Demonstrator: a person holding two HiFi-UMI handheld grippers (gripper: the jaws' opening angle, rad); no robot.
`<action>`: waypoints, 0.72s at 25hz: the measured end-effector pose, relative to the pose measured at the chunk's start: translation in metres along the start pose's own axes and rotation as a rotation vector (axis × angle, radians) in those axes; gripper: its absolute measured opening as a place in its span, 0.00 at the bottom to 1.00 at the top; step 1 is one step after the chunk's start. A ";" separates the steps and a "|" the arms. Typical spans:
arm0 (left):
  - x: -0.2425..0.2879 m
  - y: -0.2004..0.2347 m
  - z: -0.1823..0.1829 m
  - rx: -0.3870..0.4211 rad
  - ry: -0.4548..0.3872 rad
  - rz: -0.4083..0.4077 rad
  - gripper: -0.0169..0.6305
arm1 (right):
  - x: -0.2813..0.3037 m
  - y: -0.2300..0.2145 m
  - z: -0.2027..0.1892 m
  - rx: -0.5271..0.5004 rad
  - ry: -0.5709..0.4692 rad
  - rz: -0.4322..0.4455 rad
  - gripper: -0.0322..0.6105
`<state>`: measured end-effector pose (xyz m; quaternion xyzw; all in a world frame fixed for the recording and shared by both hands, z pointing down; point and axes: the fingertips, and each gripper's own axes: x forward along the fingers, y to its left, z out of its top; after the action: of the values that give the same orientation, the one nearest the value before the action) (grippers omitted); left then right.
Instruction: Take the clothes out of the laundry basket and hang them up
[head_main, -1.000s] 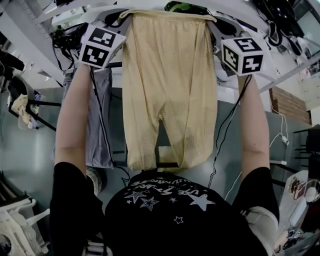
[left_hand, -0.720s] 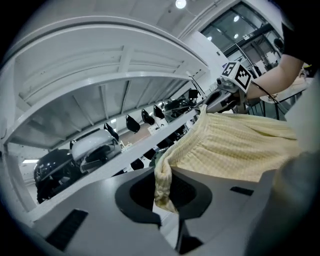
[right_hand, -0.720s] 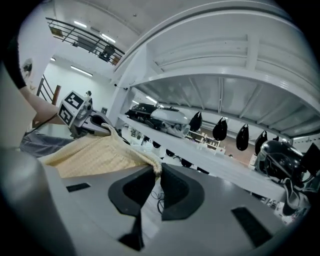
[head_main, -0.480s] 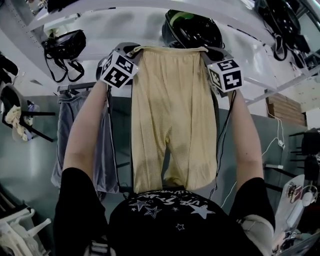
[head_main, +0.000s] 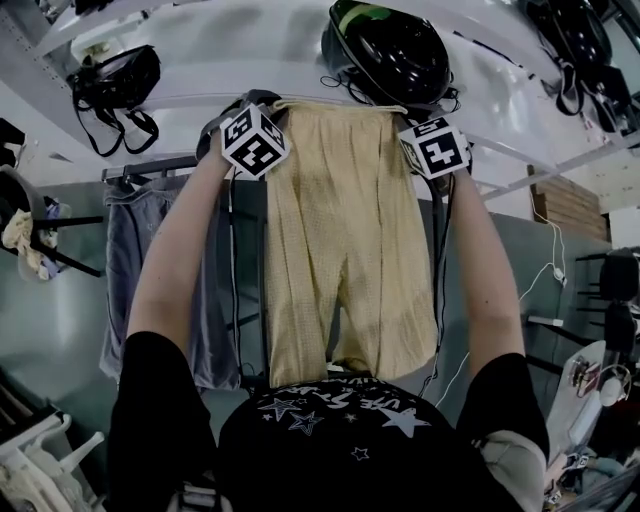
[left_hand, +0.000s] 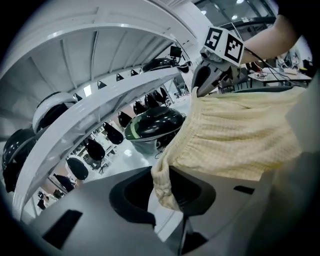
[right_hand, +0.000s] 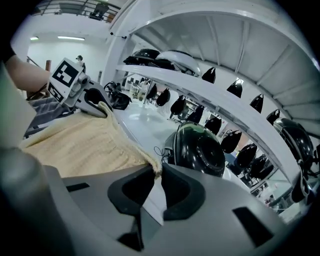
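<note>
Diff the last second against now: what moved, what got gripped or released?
Both tongs carried the pale yellow mesh shorts up and away toward the glossy black helmet and drew closer together. On the left tongs the jaws are opening, shorts still between them. Unchanged: right tongs pinch the shorts; grey garment hangs on the rail.

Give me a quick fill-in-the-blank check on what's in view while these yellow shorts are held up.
1. The right gripper pinches the shorts by a corner of the ____.
2. A black ____ sits just above the shorts.
3. The other garment, hanging by itself, is ____ in colour.

Missing words: waistband; helmet; gray.
</note>
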<state>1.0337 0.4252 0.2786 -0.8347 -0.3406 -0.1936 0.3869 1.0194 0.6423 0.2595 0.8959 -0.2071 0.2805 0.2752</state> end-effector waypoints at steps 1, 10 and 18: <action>0.002 -0.002 -0.002 -0.012 0.014 -0.001 0.21 | 0.002 0.001 -0.004 -0.004 0.014 -0.003 0.13; -0.005 -0.005 -0.014 -0.062 0.085 0.015 0.44 | -0.010 0.014 -0.012 0.016 0.020 0.037 0.28; -0.058 0.013 0.014 -0.115 0.032 0.126 0.45 | -0.055 0.014 0.007 0.049 -0.085 0.035 0.26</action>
<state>1.0035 0.4056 0.2292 -0.8721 -0.2696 -0.2013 0.3551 0.9729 0.6395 0.2259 0.9098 -0.2270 0.2520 0.2390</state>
